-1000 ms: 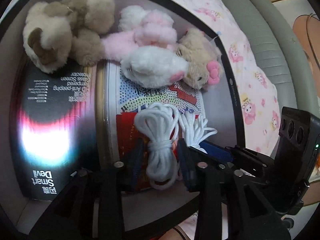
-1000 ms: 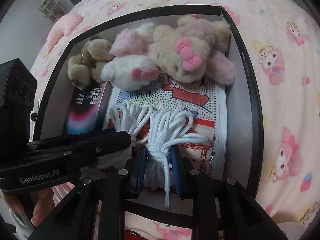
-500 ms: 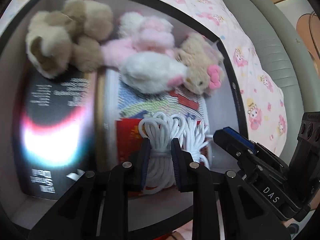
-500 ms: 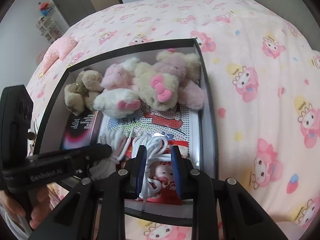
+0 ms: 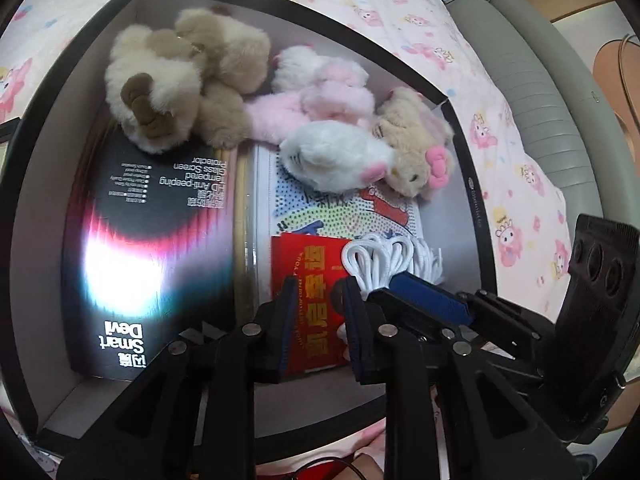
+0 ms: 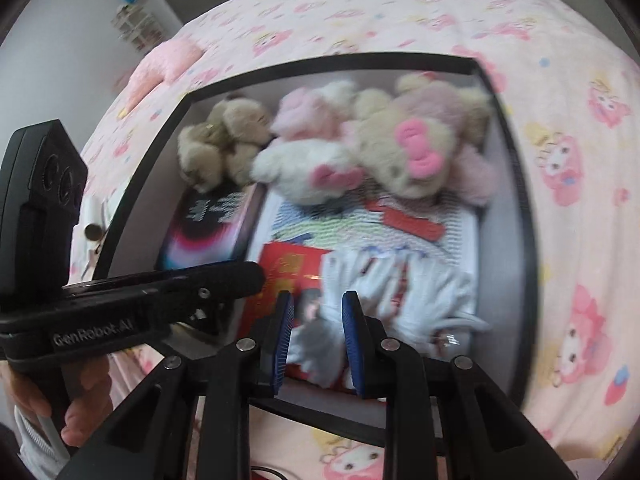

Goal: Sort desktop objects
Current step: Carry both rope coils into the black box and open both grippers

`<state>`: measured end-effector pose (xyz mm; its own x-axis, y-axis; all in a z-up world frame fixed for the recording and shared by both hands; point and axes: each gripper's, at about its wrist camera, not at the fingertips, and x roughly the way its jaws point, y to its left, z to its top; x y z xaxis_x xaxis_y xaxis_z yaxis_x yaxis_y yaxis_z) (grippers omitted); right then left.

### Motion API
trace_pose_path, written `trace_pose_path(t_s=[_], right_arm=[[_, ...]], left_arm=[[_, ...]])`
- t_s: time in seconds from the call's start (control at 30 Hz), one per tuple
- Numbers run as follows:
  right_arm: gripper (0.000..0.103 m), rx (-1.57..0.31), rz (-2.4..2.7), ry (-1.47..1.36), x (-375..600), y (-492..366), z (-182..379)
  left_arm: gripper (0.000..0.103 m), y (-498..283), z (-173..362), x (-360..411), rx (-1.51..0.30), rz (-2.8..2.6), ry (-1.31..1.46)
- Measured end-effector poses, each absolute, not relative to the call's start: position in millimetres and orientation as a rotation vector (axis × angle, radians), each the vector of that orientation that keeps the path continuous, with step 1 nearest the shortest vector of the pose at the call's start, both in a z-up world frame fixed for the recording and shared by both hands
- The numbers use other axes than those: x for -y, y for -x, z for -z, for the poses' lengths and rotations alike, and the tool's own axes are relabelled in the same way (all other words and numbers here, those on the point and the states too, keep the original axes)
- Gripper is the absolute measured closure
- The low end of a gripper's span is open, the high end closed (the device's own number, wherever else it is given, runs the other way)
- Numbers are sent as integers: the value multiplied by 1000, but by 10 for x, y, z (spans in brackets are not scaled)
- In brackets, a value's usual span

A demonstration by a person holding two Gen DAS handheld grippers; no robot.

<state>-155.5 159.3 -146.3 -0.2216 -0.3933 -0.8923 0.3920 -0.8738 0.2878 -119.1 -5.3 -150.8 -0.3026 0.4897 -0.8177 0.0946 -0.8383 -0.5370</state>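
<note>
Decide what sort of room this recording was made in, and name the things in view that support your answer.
Most likely a bedroom. A black box of plush toys sits on a pink cartoon-print bedsheet spread over what looks like a bed, with a shelf rack by the wall behind.

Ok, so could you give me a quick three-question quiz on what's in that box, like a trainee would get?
1. True or false: the plush toys lie outside the black box.
2. The bow on the beige plush is: A pink, B green, C blue?
3. Fill in: the white cord rests on a ___ packet.
Key: 1 false; 2 A; 3 red.
</note>
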Motion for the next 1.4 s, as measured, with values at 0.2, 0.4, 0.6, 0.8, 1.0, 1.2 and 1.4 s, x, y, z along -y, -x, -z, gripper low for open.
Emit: trace_pose_path(t_s=[0.2,0.4,0.6,0.8,1.0,1.2,1.4], right_arm=[[82,-64,2200,-1680,-1650,1575,1597],[83,90,2255,-1531,-1892,1428,1262],[83,59,2445,-1497,-2012,1508,1199],[82,72,2451,-1522,-2067,1610,1268],[82,31,2490,-1520,-2074,1558,1251],[82,-7,2504,-1522,-2035,1555,1253],[83,102,2475,-1524,-2143,1546,1247]], left_arm=[[83,1309,1540,-160,702,-2214,1675],[83,1390,1582,-387,632,-2158,1713],[85,1419,1669,-519,647,-2075,1716],[88,1398,1746,-444,701,-2005,1696],[88,1342,1701,-241,694,-2088,1714],[89,1411,1743,-386,678,-2011,1713],[89,1290,1753,-311,734,-1935,1703]])
